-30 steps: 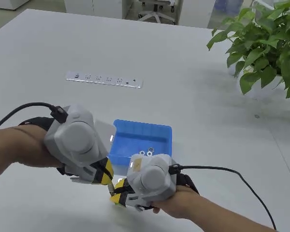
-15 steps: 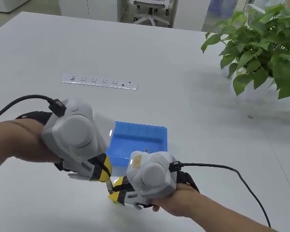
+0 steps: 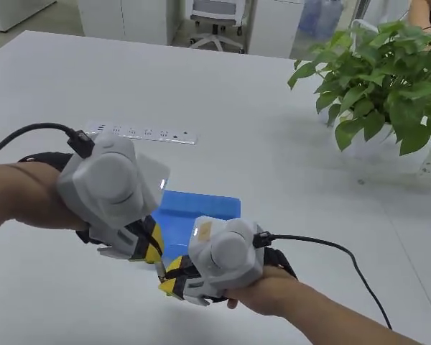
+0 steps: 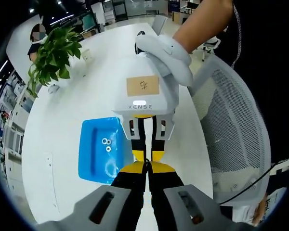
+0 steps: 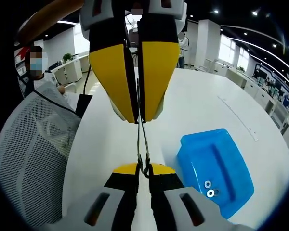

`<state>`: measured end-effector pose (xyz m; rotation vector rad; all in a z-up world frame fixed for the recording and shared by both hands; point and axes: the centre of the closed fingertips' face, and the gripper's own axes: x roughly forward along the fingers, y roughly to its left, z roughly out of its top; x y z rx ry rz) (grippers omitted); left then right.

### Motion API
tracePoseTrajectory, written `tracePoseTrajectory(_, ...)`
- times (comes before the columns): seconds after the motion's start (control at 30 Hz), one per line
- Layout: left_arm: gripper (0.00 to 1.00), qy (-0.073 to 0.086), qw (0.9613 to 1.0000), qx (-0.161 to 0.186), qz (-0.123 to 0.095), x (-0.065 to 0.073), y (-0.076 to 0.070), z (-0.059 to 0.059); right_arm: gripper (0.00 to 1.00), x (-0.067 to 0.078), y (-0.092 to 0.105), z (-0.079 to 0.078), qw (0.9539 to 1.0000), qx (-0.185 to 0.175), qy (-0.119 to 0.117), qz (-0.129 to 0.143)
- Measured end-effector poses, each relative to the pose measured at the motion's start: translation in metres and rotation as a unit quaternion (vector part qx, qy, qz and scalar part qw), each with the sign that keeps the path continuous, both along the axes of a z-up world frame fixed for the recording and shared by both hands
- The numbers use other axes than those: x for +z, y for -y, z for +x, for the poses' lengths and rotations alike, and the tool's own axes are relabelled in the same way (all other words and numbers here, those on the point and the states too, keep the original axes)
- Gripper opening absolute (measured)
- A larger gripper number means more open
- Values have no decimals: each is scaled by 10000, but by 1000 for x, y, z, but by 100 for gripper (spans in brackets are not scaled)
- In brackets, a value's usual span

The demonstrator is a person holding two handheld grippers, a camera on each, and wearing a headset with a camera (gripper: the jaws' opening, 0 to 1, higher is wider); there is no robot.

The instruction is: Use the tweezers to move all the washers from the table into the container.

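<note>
Left gripper [image 4: 147, 166] and right gripper [image 5: 143, 169] clench thin silver tweezers [image 5: 140, 139]; ring washers [image 5: 208, 184] in blue container [image 5: 216, 154]

The left tool [image 3: 152, 248] and right tool [image 3: 174, 277] are cased in rounded pale-grey shells, with jaws banded yellow and black. A tan label [image 3: 203, 230] is stuck on the right one. Black cables [image 3: 323, 244] are plugged into both.

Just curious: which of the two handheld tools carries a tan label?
The right tool, whose label sits on its white housing; the left tool is plain grey. Both grip the tweezers.
</note>
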<state>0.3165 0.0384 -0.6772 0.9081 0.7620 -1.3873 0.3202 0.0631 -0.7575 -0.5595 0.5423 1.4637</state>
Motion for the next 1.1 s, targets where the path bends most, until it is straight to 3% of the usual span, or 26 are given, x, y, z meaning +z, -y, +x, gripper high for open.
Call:
tracePoseTrajectory(0.27,5,113,9999,-46,-8,11,3,11,9,11,2,14,9999,-37,105,-5)
tracePoseTrajectory(0.7,5,368,9993,-106,-33,22,6,41,9,23,6,48,9994,-145,305,-1)
tracePoseTrajectory(1.1,5,403,9992,-26,50,10,0,69,9,12,5,76,9992,-258,302,-34)
